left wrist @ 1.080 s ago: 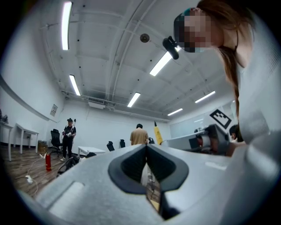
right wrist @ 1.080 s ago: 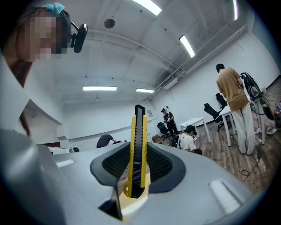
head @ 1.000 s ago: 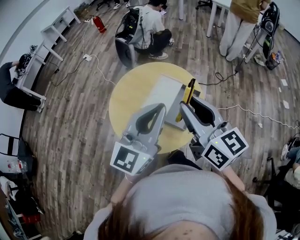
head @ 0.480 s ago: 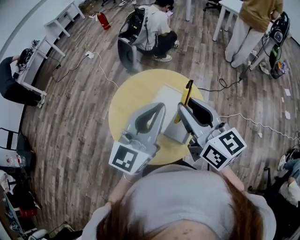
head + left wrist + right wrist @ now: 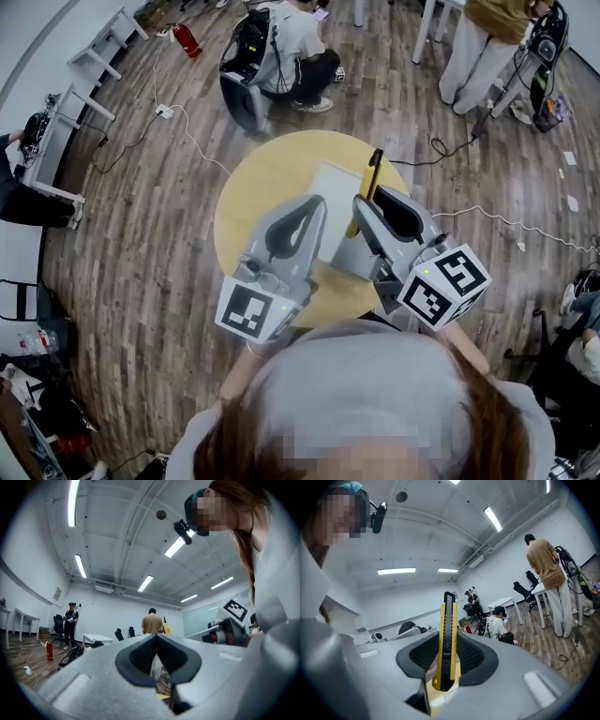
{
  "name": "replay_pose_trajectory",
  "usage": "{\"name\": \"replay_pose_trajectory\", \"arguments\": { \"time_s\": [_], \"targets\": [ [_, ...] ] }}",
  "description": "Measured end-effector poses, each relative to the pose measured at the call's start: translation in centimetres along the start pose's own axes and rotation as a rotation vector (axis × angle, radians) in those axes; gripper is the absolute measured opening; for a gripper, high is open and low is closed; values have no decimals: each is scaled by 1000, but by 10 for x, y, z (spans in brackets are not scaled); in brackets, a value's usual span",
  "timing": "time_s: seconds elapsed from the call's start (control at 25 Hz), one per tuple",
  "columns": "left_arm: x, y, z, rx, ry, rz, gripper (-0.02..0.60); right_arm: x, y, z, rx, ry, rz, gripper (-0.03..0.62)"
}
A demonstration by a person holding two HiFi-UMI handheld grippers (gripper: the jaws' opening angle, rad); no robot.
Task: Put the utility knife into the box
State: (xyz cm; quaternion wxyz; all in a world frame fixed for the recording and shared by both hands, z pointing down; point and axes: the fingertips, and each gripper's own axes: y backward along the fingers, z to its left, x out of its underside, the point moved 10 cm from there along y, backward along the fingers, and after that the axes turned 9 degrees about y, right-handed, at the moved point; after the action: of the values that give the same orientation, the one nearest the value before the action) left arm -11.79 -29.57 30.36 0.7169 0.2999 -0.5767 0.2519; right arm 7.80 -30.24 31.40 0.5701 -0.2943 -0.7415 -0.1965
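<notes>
On your left, the grey left gripper (image 5: pixel 321 201) has its jaws closed tip to tip with nothing between them. It hangs over the near side of the round yellow table (image 5: pixel 255 183). You probably need it only if the box starts to slide, so hold it clear of the box.

In the middle, the flat white rectangular box (image 5: pixel 335 184) lies on that table, just ahead of both grippers. How deep it is cannot be told.

On your right, the grey right gripper (image 5: pixel 362 204) is clamped on the yellow-and-black utility knife (image 5: pixel 448 634). The knife stands upright between the pads, most of its length above them, beside the box's right edge. Bring it over the middle of the box, lay it flat and low, then let go. Released upright or from height, it would likely topple out.
</notes>
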Motion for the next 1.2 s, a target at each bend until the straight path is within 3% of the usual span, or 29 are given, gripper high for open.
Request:
{"name": "replay_pose_trajectory", "arguments": {
  "time_s": [0.44, 1.2],
  "targets": [
    [6, 2, 8, 33, 22, 11, 3, 42, -13, -16, 120, -100, 114, 120],
    [10, 3, 2, 54, 29, 19, 3, 153, -9, -64, 393, -452, 406, 120]
  ]
}}
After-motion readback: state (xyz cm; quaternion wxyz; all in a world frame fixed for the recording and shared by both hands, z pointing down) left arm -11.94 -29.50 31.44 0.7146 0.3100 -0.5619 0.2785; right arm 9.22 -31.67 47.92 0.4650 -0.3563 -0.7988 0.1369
